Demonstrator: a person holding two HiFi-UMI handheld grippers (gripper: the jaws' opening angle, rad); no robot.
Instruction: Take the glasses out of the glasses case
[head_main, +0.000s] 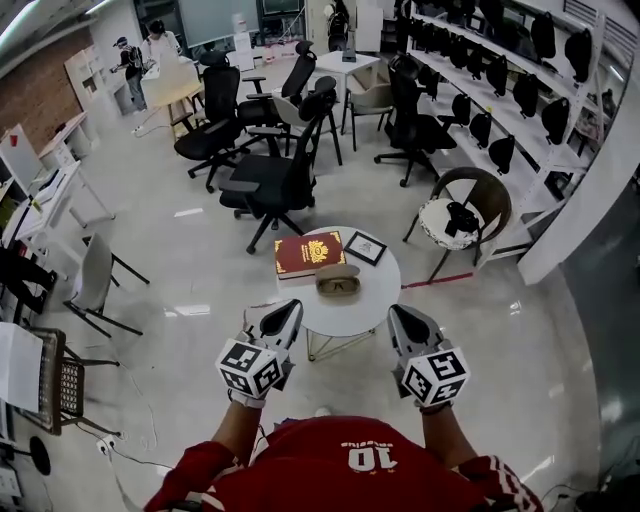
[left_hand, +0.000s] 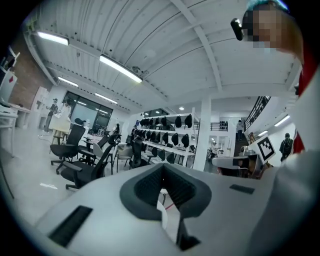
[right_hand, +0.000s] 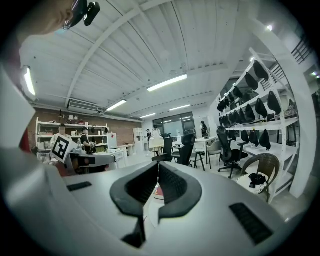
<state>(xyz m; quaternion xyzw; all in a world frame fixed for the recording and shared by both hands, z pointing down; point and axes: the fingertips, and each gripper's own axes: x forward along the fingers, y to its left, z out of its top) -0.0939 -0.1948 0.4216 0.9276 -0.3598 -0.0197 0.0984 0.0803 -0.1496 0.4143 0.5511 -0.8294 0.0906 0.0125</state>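
While glasses case sits on table, L gripper & R gripper jaws both closed, empty

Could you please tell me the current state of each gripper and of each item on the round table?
Left gripper: shut, empty, held short of the round white table.
Right gripper: shut, empty.
Tan oval glasses case: lying on the table, looks open with something dark inside; too small to be sure.
Red hardcover book: closed, lying flat.
Black picture frame: lying flat.
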